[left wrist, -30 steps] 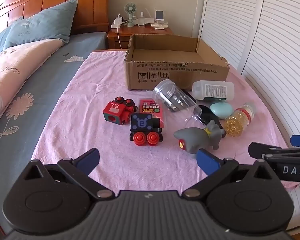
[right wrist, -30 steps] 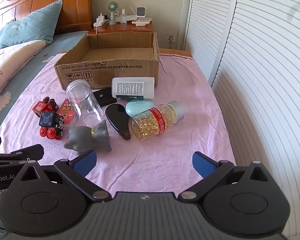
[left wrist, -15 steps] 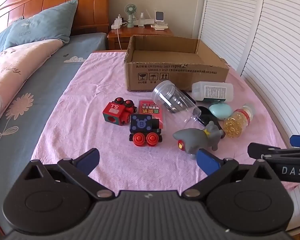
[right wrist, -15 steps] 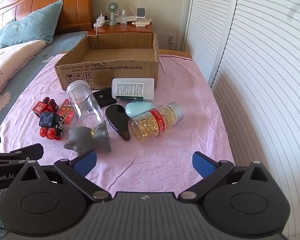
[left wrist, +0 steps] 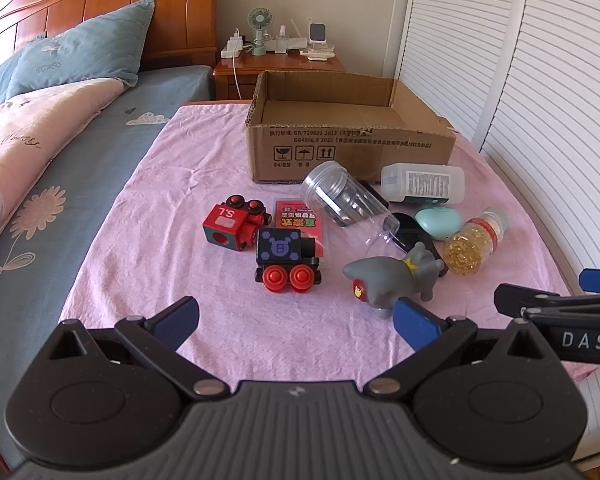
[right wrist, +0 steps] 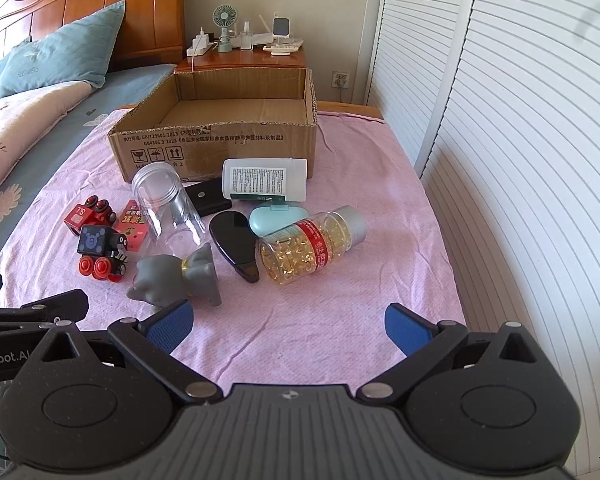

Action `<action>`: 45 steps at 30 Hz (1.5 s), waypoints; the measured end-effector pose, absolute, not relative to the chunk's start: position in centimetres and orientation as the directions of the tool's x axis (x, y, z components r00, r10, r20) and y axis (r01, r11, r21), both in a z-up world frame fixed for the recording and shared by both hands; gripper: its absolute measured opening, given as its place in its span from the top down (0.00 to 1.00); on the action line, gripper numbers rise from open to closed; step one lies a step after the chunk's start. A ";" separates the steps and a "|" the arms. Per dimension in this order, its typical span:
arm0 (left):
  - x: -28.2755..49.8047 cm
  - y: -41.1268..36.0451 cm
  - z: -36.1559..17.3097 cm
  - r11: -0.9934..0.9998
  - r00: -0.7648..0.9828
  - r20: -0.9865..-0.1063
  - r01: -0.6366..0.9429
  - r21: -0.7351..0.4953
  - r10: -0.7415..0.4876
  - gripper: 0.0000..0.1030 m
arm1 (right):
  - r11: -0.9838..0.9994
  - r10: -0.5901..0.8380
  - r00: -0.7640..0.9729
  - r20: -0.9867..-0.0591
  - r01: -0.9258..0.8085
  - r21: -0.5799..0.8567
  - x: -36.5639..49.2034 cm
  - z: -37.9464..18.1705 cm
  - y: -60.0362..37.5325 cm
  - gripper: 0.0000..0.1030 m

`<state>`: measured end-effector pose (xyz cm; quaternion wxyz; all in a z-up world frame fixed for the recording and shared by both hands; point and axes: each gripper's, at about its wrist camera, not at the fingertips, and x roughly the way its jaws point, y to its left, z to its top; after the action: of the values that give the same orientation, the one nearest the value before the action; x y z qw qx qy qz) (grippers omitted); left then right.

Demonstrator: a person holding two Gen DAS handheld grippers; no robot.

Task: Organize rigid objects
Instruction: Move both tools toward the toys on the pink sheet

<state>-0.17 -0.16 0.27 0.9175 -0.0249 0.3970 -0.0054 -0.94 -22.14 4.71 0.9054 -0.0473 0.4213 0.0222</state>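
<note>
Two grippers, left gripper [left wrist: 296, 316] and right gripper [right wrist: 289, 323], hover with jaws wide, holding nothing, over the near edge of the pink cloth [right wrist: 340, 312]. Toys and bottles lie scattered mid-cloth: grey elephant toy [right wrist: 172, 276], capsule bottle [right wrist: 310, 246], clear jar [right wrist: 168, 204], white bottle [right wrist: 266, 180], possibly touching the far cardboard box [right wrist: 220, 140].

My left tool [left wrist: 296, 318] hangs level and low, its blue-padded fingers [left wrist: 178, 316] spread wide with nothing between them. My right tool [right wrist: 290, 326] sits beside it at about the same height, fingers [right wrist: 406, 328] just as wide apart and bare. Each tool's black finger edge shows in the other's view, close alongside.
</note>
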 end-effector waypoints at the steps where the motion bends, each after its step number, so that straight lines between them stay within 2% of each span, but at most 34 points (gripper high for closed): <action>1: -0.2 -0.2 0.3 0.999 0.685 -0.728 -0.010 -0.051 -0.030 0.01 | 0.994 0.000 0.645 -0.764 -0.080 -0.067 -0.9 4.7 -22.1 0.00; 45: 0.3 0.2 0.1 0.996 0.694 -0.717 0.011 -0.084 -0.068 0.01 | 0.993 0.005 0.664 -0.748 -0.092 -0.075 -0.3 4.7 -22.0 0.00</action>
<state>0.31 0.15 0.13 0.9195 -0.0365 0.3908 -0.0215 -0.33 -22.04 4.70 0.9105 -0.0530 0.4093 0.0268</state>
